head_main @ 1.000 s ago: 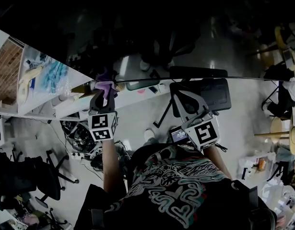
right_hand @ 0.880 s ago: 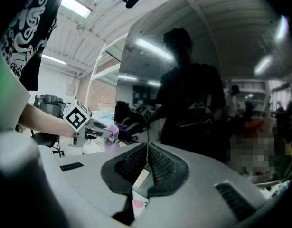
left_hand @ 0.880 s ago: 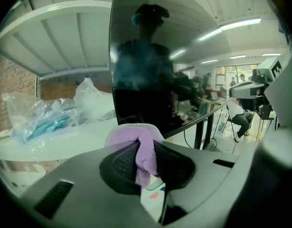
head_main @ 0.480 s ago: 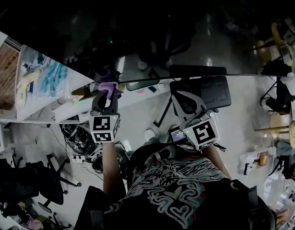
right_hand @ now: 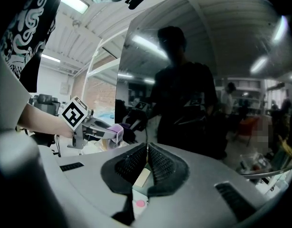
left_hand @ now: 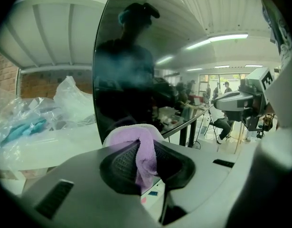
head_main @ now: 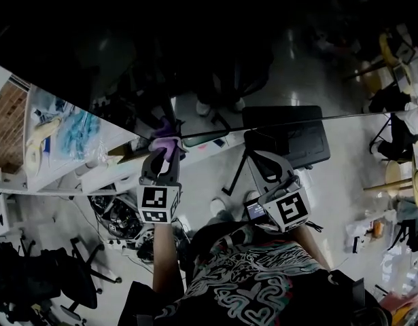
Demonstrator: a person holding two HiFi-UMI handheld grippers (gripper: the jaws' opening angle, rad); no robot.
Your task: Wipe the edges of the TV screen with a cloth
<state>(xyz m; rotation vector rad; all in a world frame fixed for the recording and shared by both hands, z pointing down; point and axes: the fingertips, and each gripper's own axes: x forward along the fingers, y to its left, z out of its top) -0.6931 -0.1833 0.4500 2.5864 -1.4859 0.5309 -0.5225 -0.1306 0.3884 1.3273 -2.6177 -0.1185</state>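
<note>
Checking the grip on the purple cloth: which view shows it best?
The left gripper view: the purple cloth sits close up, pinched in the left claw. The head view shows only a small patch; the right gripper view, a distant bit.

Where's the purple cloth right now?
In the head view the purple cloth is left of centre, clamped in the left gripper and held at the dark TV screen near its left edge. The right gripper is off to its right.
</note>
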